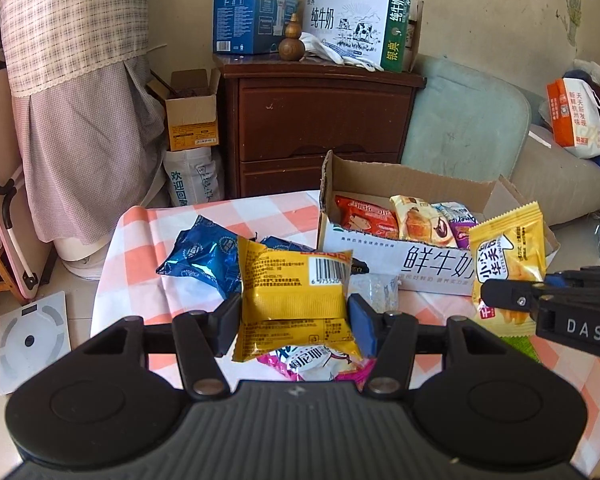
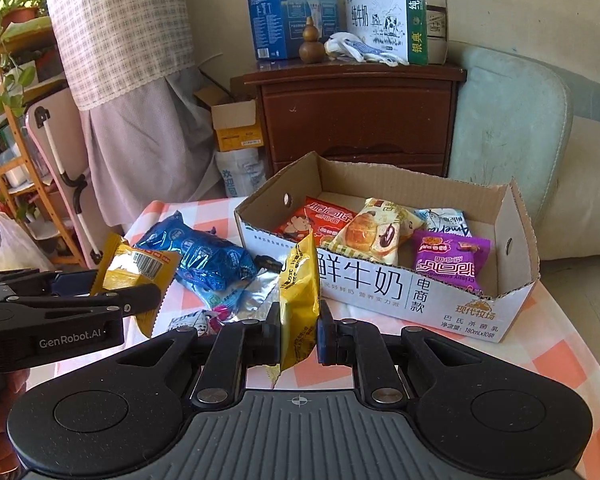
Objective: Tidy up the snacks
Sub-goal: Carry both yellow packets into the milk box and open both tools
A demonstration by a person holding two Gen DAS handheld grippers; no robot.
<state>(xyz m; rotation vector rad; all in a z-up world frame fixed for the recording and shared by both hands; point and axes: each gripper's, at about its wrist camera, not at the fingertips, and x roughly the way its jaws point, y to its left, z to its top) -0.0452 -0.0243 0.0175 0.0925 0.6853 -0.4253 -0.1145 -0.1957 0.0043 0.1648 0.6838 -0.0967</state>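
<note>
My left gripper (image 1: 294, 312) pinched a yellow packet (image 1: 292, 280) flat across its width, my right gripper (image 2: 298, 328) pinched another yellow packet (image 2: 300, 292) edge-on, both lifted clear of the table (image 2: 540, 344), I judged, for dropping into the cardboard box (image 2: 380, 292).

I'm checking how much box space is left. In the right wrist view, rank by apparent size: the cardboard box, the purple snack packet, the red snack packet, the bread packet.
1. cardboard box, clearly largest.
2. bread packet.
3 and 4. purple snack packet and red snack packet: unsure, because the red one is partly hidden behind the box wall.
</note>
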